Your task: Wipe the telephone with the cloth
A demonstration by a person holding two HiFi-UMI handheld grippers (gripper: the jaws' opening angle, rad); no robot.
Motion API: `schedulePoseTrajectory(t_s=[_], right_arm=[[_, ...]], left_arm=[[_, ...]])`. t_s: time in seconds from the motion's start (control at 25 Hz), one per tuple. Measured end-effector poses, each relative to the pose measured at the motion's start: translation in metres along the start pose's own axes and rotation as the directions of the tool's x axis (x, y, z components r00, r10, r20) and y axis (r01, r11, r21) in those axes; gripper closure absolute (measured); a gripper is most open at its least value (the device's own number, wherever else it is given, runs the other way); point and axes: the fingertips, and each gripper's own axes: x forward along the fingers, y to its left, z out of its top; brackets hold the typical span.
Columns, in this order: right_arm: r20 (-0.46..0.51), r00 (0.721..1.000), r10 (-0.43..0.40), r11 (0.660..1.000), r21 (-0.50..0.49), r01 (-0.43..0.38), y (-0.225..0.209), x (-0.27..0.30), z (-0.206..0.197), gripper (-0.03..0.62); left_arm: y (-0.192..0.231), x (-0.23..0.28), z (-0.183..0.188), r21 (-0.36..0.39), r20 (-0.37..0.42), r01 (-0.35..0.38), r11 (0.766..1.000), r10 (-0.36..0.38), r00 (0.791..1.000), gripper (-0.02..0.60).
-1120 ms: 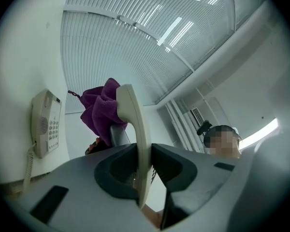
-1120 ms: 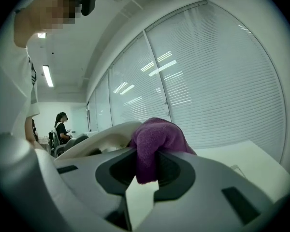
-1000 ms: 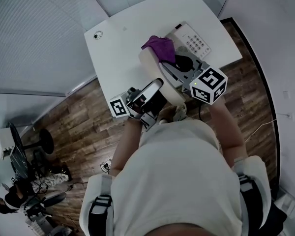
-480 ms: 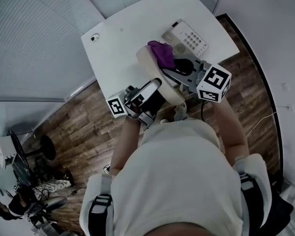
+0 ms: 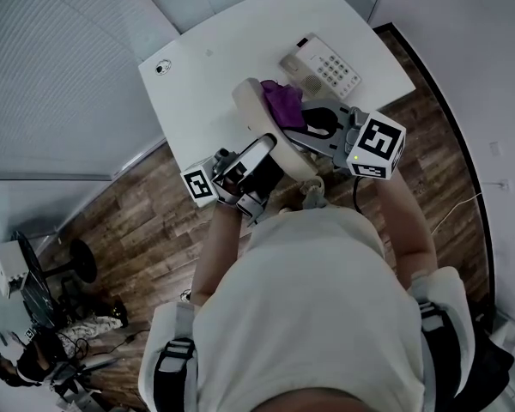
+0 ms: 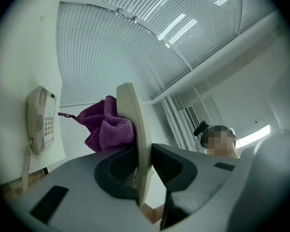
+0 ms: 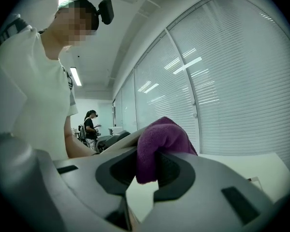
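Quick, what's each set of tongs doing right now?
Left tongs: closed on the beige plastic telephone handset.
Right tongs: closed on the purple microfibre cloth.
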Motion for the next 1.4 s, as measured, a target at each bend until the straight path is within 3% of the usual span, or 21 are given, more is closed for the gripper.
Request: schedulePoseTrajectory(t_s=[0.24,0.4,0.92,1.4], right_arm=[[-0.024,1.0,0.006,0.999,-0.036,-0.006,0.004,-0.004,0.001,0.505],[-0.019,1.0,0.017,0.999,-0.036,-0.018,0.008,-0.01,0.003,0.505],[-0.04,0.998,0.049,0.999,-0.022,-0.05,0.02,-0.025,0.0,0.505],[-0.045,0.998,0.044,0.998,0.054,-0.042,0.006,-0.032,-0.015,0.505]], left_arm=[[-0.001,0.001,0.001,0.03,-0.012,-0.008,1.0,0.008,1.0,0.479],[0.0,-0.001,0.004,0.008,0.013,-0.023,1.0,0.022,1.0,0.479],[0.001,-0.009,0.023,0.046,0.068,-0.063,0.997,0.059,0.996,0.479],[0.009,-0.007,0.045,0.036,0.089,-0.044,0.998,0.041,0.995,0.479]])
